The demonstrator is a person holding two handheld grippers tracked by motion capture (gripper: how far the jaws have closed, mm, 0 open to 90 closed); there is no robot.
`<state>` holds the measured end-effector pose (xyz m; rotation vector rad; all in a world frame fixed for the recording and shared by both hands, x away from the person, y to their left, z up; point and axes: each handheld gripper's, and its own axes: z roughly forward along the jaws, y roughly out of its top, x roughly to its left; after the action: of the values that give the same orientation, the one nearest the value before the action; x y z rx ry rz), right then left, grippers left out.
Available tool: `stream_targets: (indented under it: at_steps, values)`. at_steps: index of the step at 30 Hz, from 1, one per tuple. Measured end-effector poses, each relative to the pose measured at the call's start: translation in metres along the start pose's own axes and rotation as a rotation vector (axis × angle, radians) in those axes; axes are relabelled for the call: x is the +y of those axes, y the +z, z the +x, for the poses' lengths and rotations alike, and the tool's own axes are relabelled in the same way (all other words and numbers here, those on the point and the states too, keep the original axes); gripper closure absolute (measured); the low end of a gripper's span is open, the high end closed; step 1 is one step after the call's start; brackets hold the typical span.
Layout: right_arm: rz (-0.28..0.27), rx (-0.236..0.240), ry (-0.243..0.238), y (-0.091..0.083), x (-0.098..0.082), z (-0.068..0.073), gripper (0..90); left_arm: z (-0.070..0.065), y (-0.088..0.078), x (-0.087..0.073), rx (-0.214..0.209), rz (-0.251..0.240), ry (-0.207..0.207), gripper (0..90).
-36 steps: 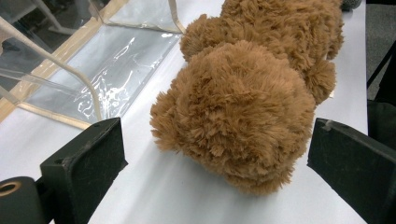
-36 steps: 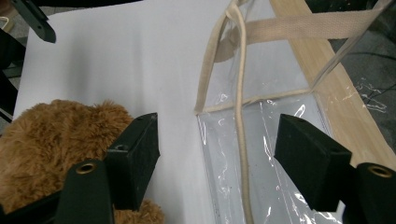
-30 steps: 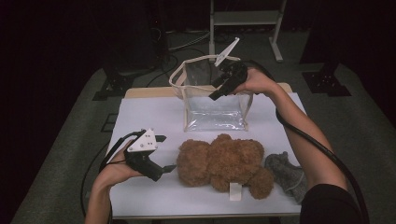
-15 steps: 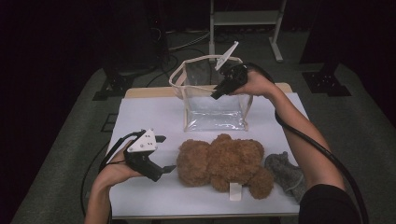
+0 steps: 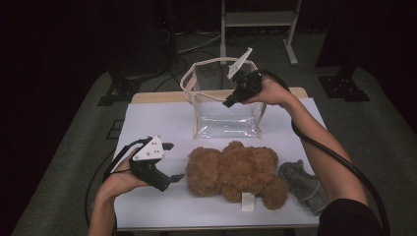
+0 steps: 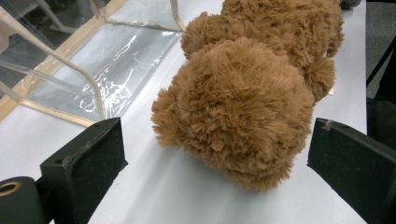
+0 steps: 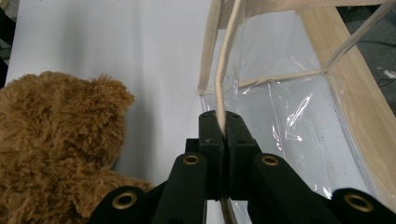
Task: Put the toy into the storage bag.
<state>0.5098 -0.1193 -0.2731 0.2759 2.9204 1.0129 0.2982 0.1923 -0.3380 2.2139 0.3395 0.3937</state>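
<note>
Bag handle (image 7: 223,88) is pinched between the jaws of the right gripper (image 5: 232,101), which have just closed on it.
Left gripper (image 5: 169,162) is released, jaws wide apart, with the teddy bear (image 6: 243,93) lying just in front of them.

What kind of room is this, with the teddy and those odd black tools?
Probably a lab or recording studio: dark floor, a metal stand, floor cables, and a white-covered table set for handheld-gripper work.

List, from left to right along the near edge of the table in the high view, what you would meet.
Left gripper with open black jaws → fluffy brown teddy bear → grey knitted cloth.
</note>
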Motion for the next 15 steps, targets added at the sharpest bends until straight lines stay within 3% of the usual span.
stream_targets:
  at_steps: [15]
  values:
    - [0.000, 0.022, -0.011, -0.004, -0.007, 0.018, 86.5, 0.001, -0.001, -0.001, 0.000, 0.000, -0.004, 3.2]
